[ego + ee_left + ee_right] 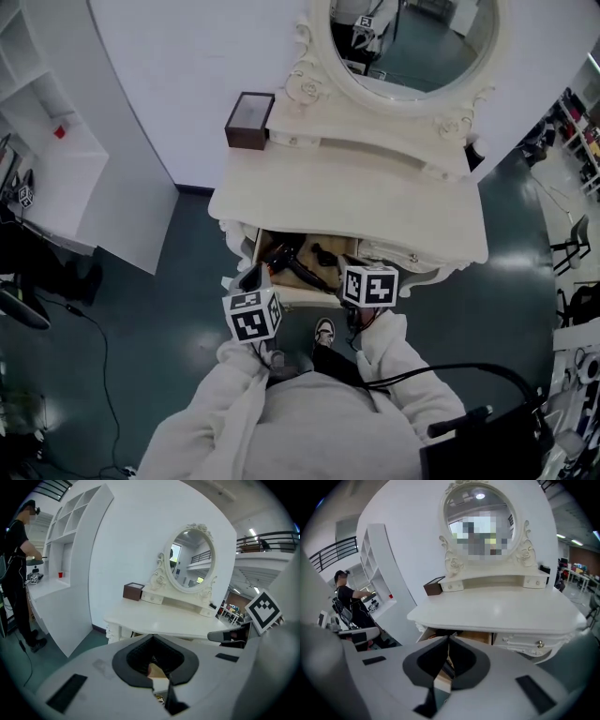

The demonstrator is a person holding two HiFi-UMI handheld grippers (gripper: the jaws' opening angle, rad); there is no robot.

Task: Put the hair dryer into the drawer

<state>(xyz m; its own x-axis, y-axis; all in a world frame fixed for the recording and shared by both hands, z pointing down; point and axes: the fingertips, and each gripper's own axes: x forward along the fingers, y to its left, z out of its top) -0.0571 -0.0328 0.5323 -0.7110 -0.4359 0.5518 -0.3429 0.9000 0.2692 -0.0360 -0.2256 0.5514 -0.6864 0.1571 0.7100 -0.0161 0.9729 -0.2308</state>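
The black hair dryer (298, 262) lies inside the open wooden drawer (305, 296) under the white dressing table (375, 202). My left gripper (254, 278) hangs just in front of the drawer's left end. Its jaws meet at the tips, with nothing between them, and in the left gripper view the left gripper (153, 637) points over the table's edge. My right gripper (364, 272) is at the drawer's right end, shut and empty. In the right gripper view the right gripper (448, 638) sits before the drawer opening (476, 637).
A brown box (249, 120) and an oval mirror (403, 42) stand on the table's raised back. A closed drawer with a knob (540, 644) is to the right. White shelving (56, 159) stands at the left, where a person (18, 573) works. Cables and black gear (487, 441) lie nearby.
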